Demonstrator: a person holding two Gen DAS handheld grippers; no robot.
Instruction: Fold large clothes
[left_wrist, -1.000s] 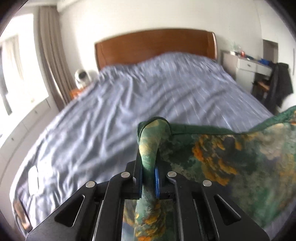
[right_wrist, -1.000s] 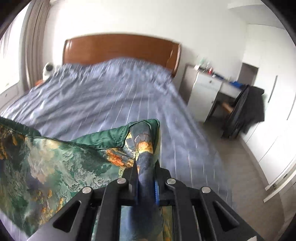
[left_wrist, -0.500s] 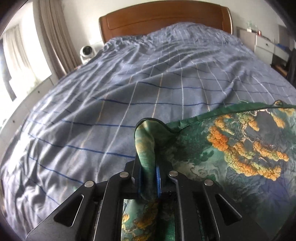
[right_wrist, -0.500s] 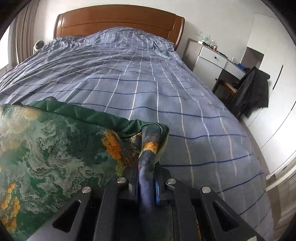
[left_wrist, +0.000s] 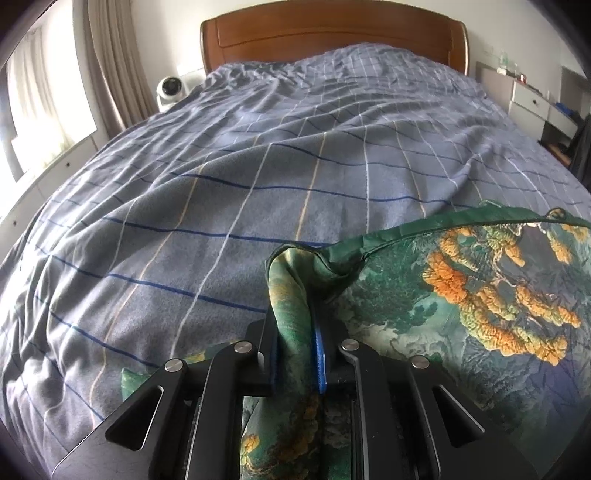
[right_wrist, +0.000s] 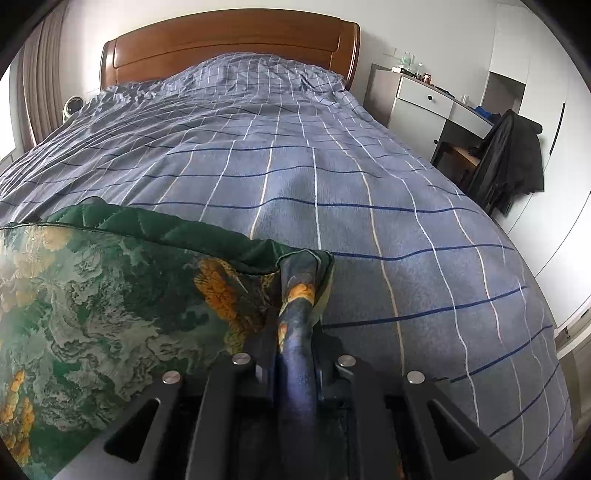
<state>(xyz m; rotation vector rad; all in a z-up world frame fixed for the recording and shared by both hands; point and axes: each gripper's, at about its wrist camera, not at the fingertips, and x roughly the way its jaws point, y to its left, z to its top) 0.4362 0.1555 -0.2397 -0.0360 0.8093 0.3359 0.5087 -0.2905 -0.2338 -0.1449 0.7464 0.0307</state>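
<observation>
1. Left wrist view: we see the left gripper (left_wrist: 293, 354) clamped on a bunched corner of the garment (left_wrist: 461, 306), a green printed cloth with orange patches.
2. Right wrist view: we see the right gripper (right_wrist: 295, 343) clamped on the opposite corner of the garment (right_wrist: 110, 302); the cloth bulges out past the fingers here as well.
3. Position: the garment spans between the two grippers, low over the foot end of the bed (left_wrist: 258, 166). Whether its hidden lower part rests on the checked blue cover, we cannot tell.
4. Orientation: the held edge, lined in dark green, runs across the bed from one gripper to the other, and we take this as the long axis. The edge faces the headboard (right_wrist: 229, 40), and the printed face is turned up toward the cameras.
5. Step in hand: we judge this to be the laying-out stage, with the cloth stretched by two corners before any fold.
6. Next move: we judge it calls for both grippers to travel together, keeping the edge taut and level, so that the cloth lands flat and unwrinkled.
</observation>
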